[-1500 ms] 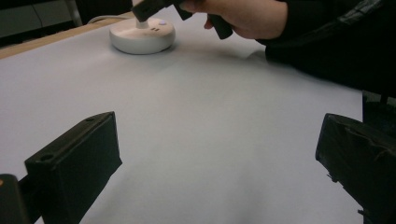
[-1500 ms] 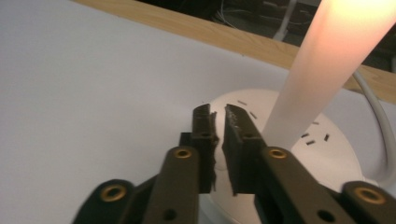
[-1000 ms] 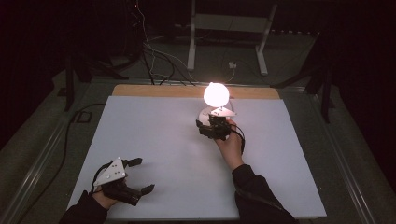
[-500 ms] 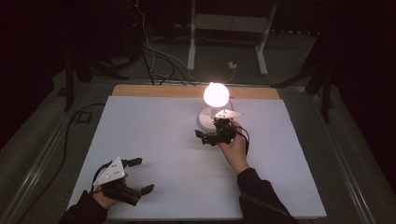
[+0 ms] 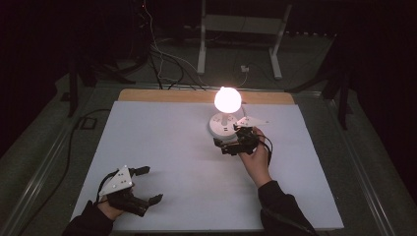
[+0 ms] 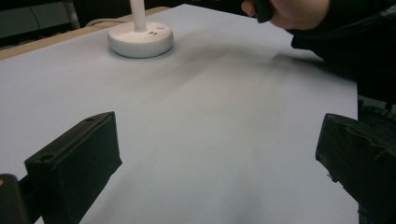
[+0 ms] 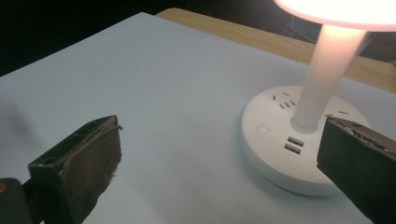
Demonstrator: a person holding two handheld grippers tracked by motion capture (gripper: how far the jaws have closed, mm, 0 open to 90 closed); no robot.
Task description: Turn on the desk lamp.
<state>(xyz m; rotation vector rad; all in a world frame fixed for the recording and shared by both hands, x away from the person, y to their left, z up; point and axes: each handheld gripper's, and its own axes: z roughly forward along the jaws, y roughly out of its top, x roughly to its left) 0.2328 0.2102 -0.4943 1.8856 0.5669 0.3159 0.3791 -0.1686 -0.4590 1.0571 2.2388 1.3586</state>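
In the high view, a white-covered counter with a wooden strip along its far edge fills the middle of the frame, and a lit lamp stands right of centre in its upper part, its glowing globe above a round white base. The right gripper sits just below that base, at the frame's centre right, held by a hand whose dark sleeve runs down to the bottom edge; from here its fingers are too small and dark to judge. The left gripper rests at the lower left of the counter, well apart from the lamp, its fingers spread wide with nothing between them. The left gripper view looks low across the bare surface: its two black fingers stand far apart at the bottom corners, the lamp base shows small at the upper left with only the foot of its stem, and the person's other hand enters at the upper right. The right gripper view gives the close detail the others lack: the base at the right carries a round button, two USB ports and socket slots, the stem rises to the glowing shade at the top edge, and its fingers are wide open, empty, the right one overlapping the base's edge.
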